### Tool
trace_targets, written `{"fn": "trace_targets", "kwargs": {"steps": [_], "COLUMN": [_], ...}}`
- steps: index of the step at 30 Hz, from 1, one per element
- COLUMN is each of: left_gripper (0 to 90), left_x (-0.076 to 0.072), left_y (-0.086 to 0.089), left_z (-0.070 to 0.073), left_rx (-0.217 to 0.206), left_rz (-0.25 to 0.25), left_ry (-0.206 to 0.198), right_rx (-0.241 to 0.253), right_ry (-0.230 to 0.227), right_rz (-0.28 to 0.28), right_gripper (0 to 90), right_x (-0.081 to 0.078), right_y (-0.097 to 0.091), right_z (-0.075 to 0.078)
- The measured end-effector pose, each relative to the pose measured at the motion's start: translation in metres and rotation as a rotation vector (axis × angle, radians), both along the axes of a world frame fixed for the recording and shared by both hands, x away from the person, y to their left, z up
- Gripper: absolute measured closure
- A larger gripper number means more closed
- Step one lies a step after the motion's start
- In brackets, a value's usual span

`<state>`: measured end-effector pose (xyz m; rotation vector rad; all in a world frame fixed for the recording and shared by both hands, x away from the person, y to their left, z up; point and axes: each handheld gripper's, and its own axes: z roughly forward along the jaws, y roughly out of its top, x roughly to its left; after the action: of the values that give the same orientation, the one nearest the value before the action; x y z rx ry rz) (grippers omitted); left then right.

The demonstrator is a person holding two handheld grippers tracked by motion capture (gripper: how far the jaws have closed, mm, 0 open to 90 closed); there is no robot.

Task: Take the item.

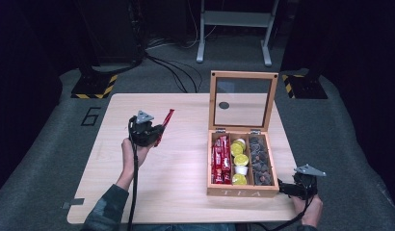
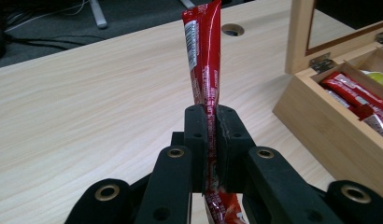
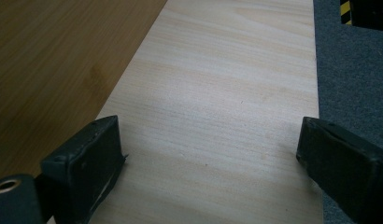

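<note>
Black jaws of the left gripper (image 2: 209,140) sit closest in the left gripper view, pressed together on a long red sachet (image 2: 204,60), pinched near one end with most of its length running away past the jaw tips toward 12 o'clock. In the high view the same left gripper (image 1: 154,132) hangs over the left half of the worktop (image 1: 181,159), with the sachet (image 1: 165,122) pointing up and to about 1 o'clock. The wooden tea box (image 1: 241,163) stands open, lid upright, at roughly 3 o'clock from that gripper and well apart from it. Its left compartment holds more red sachets (image 1: 220,161), lying lengthwise front to back; yellow-lidded pots and dark items occupy the other two. Judgement: if the sachet is bound for the box, the left hand is the one holding it, and its long axis sits close to that of the stored ones. Right gripper (image 1: 287,187), jaws spread and empty, rests at the box's front right corner.
</note>
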<state>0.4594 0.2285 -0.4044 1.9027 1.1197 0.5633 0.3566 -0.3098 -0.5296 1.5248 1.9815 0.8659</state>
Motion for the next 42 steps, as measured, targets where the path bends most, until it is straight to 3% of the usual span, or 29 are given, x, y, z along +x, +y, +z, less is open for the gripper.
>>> {"fn": "trace_targets", "kwargs": {"steps": [14, 28, 42], "left_gripper": [83.7, 83.8, 83.7], "left_x": [0.012, 0.027, 0.046], "left_y": [0.023, 0.038, 0.051], "left_z": [-0.005, -0.017, -0.035], "left_rx": [0.019, 0.004, 0.025], "left_rz": [0.057, 0.109, 0.164], "left_ry": [0.007, 0.008, 0.043], "right_rx": [0.007, 0.002, -0.001], "right_ry": [-0.001, 0.0, 0.0], "right_rz": [-0.002, 0.0, 0.001], "right_gripper": [6.0, 6.0, 6.0], "right_x": [0.0, 0.0, 0.0], "right_y": [0.0, 0.0, 0.0], "right_z": [0.0, 0.0, 0.0]}}
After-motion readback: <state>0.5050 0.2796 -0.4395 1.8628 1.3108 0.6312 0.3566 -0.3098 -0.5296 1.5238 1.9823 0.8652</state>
